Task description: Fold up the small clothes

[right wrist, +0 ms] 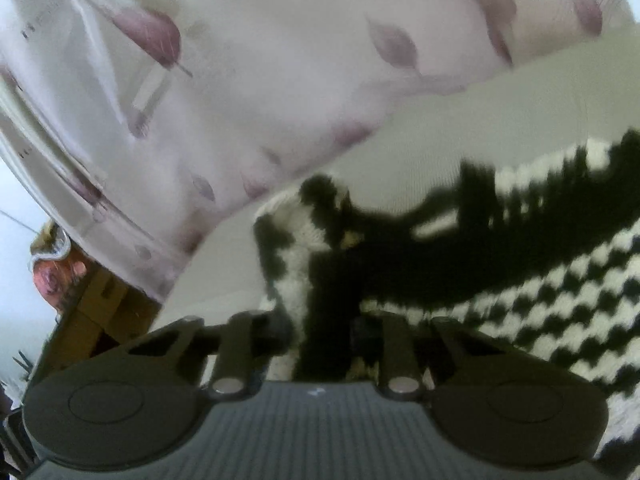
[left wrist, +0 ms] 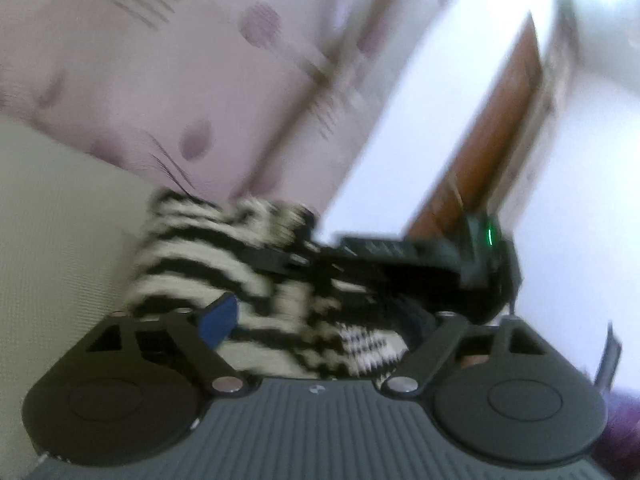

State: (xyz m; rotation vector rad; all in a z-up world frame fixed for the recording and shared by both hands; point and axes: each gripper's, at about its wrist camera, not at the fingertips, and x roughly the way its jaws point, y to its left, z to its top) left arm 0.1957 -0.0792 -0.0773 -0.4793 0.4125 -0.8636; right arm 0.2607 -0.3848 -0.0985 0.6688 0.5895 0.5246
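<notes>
Knit garment (right wrist: 320, 280) in right gripper (right wrist: 320, 332)

Black-and-white patterned knit garment (right wrist: 560, 272), pale bedding (right wrist: 280, 80) with seemingly mauve leaf prints, blue gripper pad (left wrist: 218, 320)

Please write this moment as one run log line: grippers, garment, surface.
left gripper: open, over knit | right gripper: shut on black-and-white knit garment | surface: pale sheet | fold: not finished
</notes>
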